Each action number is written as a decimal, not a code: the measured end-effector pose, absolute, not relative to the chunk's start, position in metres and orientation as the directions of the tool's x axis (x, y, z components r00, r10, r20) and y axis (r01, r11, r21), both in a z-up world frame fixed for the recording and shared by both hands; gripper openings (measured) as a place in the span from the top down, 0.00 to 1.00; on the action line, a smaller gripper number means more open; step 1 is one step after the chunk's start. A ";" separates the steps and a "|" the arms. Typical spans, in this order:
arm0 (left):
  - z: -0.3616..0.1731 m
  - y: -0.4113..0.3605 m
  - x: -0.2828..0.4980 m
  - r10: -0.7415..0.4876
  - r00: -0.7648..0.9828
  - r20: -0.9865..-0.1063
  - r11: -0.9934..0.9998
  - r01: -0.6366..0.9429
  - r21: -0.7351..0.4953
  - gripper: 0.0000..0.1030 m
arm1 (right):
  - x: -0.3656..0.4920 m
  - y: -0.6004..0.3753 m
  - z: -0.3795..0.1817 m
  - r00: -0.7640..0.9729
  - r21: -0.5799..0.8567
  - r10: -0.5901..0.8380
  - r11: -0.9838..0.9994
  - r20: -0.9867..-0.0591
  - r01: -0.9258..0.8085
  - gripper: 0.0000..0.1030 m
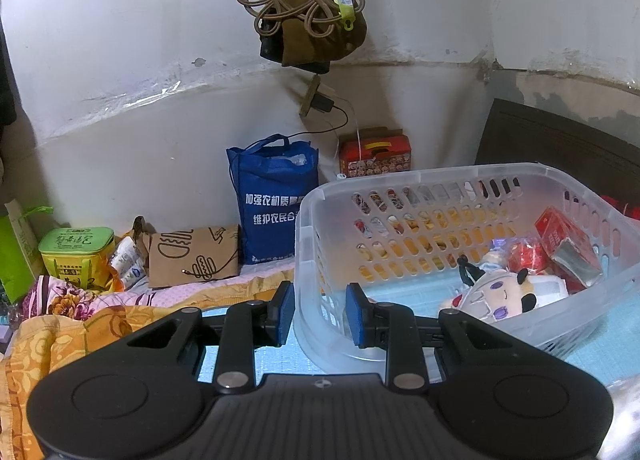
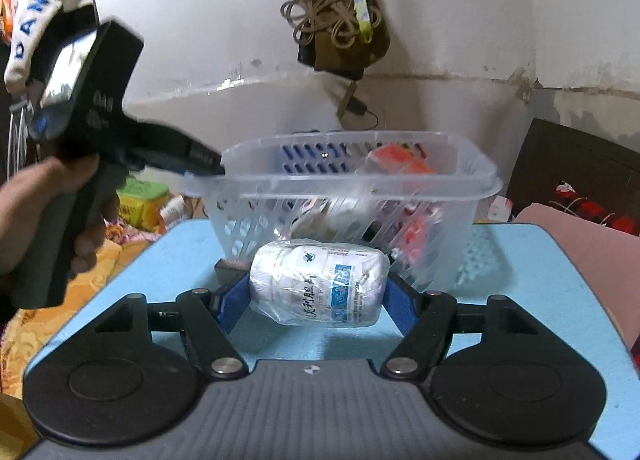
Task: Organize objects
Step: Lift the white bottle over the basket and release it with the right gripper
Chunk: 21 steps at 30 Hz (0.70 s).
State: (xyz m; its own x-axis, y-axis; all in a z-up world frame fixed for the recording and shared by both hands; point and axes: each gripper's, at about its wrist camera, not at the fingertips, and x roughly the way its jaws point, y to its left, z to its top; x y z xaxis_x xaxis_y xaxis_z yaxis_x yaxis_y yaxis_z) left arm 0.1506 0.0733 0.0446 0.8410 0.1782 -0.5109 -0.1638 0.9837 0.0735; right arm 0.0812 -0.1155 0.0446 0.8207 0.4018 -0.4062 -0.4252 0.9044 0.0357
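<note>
A clear plastic basket (image 1: 400, 175) stands on a light blue mat (image 1: 608, 344). It holds a plush doll (image 1: 496, 292), a red box (image 1: 568, 244) and red packets. My left gripper (image 1: 320, 310) is shut on the basket's near left rim. In the right wrist view the left gripper (image 2: 208, 167) pinches the rim of the basket (image 2: 360, 179) at its left corner. My right gripper (image 2: 318, 292) is shut on a white medicine bottle (image 2: 320, 284) in clear wrap, held sideways just in front of the basket, above the mat (image 2: 560, 300).
A blue tote bag (image 1: 272, 195), a brown paper bag (image 1: 192, 260), a green tin (image 1: 76, 256) and a red carton (image 1: 376, 157) stand along the white wall. Flowered bedding (image 1: 60, 324) lies left. A bag with coiled cord (image 1: 308, 11) hangs above. Dark headboard (image 1: 560, 139) at right.
</note>
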 end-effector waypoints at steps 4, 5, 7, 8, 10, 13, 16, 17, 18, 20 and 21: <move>0.045 0.070 0.151 0.188 0.839 -0.510 0.982 -0.170 0.081 0.69 | 0.083 -0.125 0.048 0.826 0.058 0.410 0.905 -0.388 -0.422 0.28; 0.045 0.070 0.152 0.190 0.839 -0.510 0.982 -0.171 0.084 0.69 | 0.081 -0.127 0.049 0.828 0.061 0.414 0.904 -0.379 -0.424 0.28; 0.045 0.070 0.152 0.192 0.839 -0.510 0.981 -0.173 0.085 0.69 | 0.076 -0.129 0.054 0.827 0.069 0.429 0.898 -0.362 -0.435 0.28; 0.045 0.070 0.152 0.192 0.839 -0.510 0.981 -0.172 0.085 0.69 | 0.073 -0.128 0.058 0.828 0.069 0.440 0.893 -0.349 -0.445 0.28; 0.045 0.070 0.152 0.192 0.838 -0.510 0.981 -0.173 0.085 0.69 | 0.069 -0.126 0.071 0.836 0.049 0.448 0.888 -0.316 -0.457 0.28; 0.045 0.070 0.153 0.191 0.838 -0.510 0.981 -0.172 0.085 0.69 | 0.071 -0.122 0.093 0.853 0.027 0.450 0.888 -0.263 -0.460 0.28; 0.045 0.069 0.152 0.193 0.838 -0.511 0.981 -0.173 0.086 0.69 | 0.087 -0.116 0.121 0.877 0.000 0.432 0.897 -0.211 -0.443 0.28; 0.045 0.070 0.152 0.192 0.838 -0.510 0.981 -0.173 0.086 0.69 | 0.097 -0.113 0.129 0.873 0.006 0.437 0.895 -0.216 -0.446 0.28; 0.045 0.071 0.152 0.192 0.838 -0.511 0.981 -0.173 0.086 0.69 | 0.110 -0.109 0.137 0.862 0.024 0.455 0.887 -0.222 -0.462 0.28; 0.045 0.071 0.152 0.189 0.838 -0.511 0.982 -0.171 0.082 0.69 | 0.134 -0.097 0.146 0.838 0.034 0.482 0.871 -0.255 -0.490 0.28; 0.045 0.071 0.152 0.188 0.838 -0.512 0.982 -0.171 0.081 0.69 | 0.147 -0.088 0.148 0.833 0.030 0.474 0.873 -0.284 -0.487 0.28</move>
